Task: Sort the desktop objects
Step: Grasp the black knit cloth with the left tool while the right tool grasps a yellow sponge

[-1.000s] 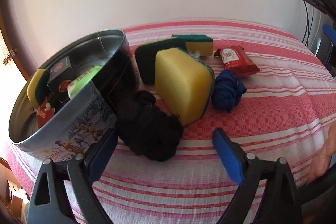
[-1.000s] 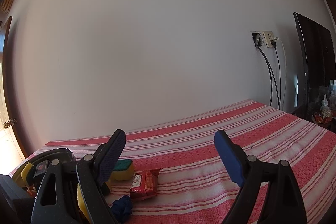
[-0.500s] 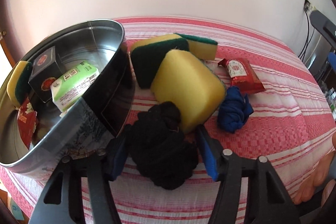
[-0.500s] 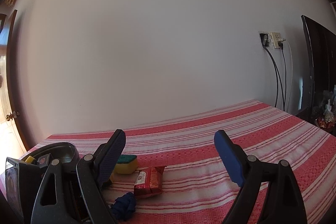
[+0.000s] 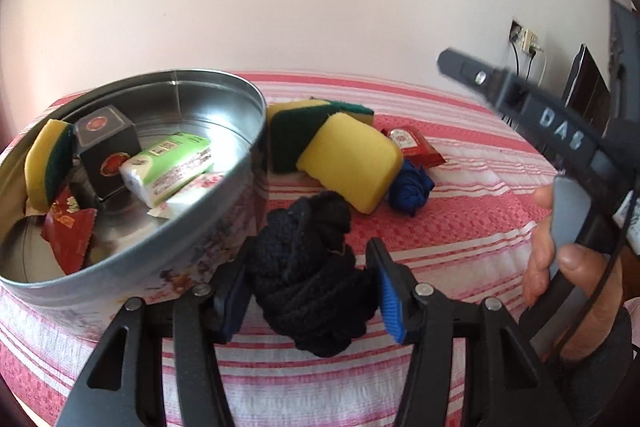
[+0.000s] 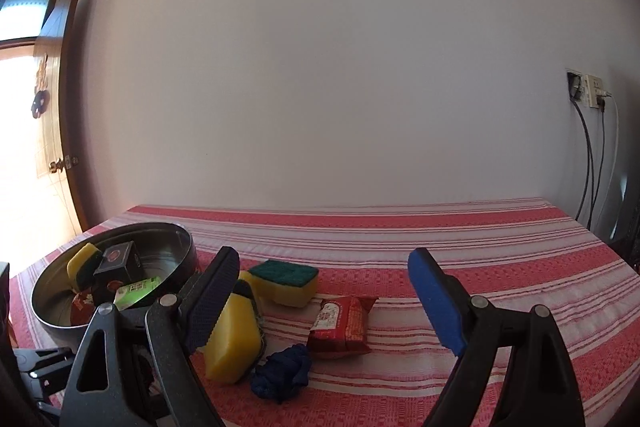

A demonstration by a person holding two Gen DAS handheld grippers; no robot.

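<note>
Left wrist view: my left gripper clamps the black sock bundle beside the tin; my right gripper gapes empty.

The left hand-held gripper sits low, its two blue-padded fingers closed in from nine and three o'clock against the sides of a black knitted bundle, both pads pressing into the yarn. The right hand-held gripper is held higher and level, its jaws spread wide with nothing between them, one dark pad toward nine o'clock and one blue pad toward three o'clock. In the left wrist view the person's right hand appears at three o'clock, fingers curled around that gripper's dark handle, thumb on top.
</note>
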